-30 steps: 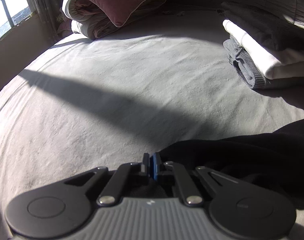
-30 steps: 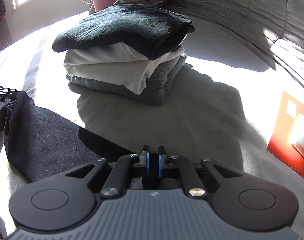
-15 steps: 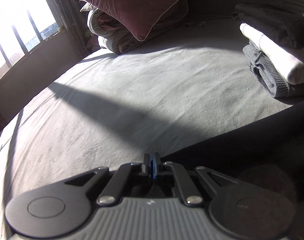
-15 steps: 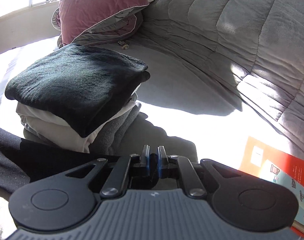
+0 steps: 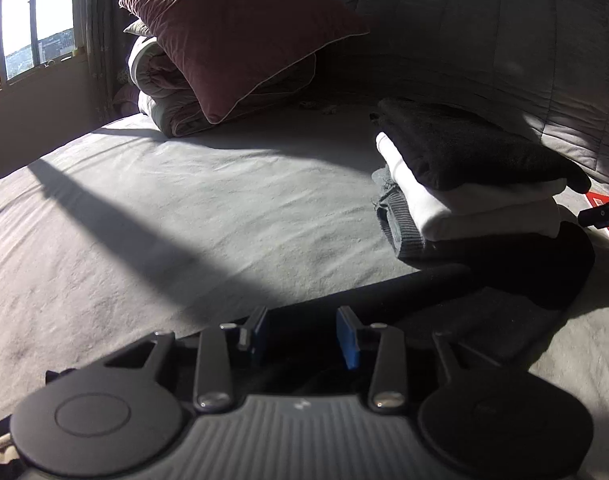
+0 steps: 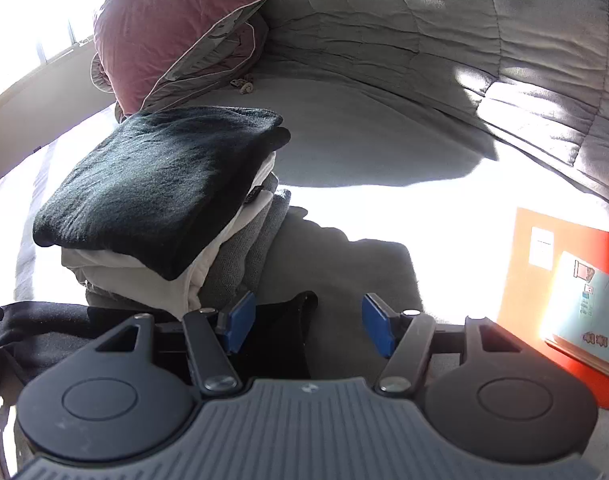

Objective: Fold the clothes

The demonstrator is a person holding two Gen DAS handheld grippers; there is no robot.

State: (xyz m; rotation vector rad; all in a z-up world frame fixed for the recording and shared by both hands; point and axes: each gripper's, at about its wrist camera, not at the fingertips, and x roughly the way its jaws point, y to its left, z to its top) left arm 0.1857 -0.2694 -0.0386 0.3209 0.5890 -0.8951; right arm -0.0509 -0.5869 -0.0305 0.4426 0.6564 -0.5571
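Observation:
A black garment point(image 5: 456, 312) lies folded on the grey bed sheet point(image 5: 208, 216), stretching from my left gripper point(image 5: 302, 334) toward the stack of folded clothes point(image 5: 464, 184). The left jaws are opening; the cloth's edge lies between and below the blue pads, which do not press it. In the right wrist view the same black garment point(image 6: 280, 332) ends between my right gripper's point(image 6: 308, 324) blue pads, whose jaws are opening and stand well apart from the cloth. The stack point(image 6: 164, 200) has a black piece on top, white under it and grey at the bottom.
A dusky pink pillow point(image 5: 240, 32) rests on a rolled quilt at the bed's far side near a window point(image 5: 28, 28). A grey quilted blanket point(image 6: 464, 48) rises behind. A red and orange book point(image 6: 560, 292) lies on the sheet to the right.
Both grippers were shut on the black garment's edge and have let go, their jaws now apart. Both moved toward the stack, and the garment now lies folded over in front of it.

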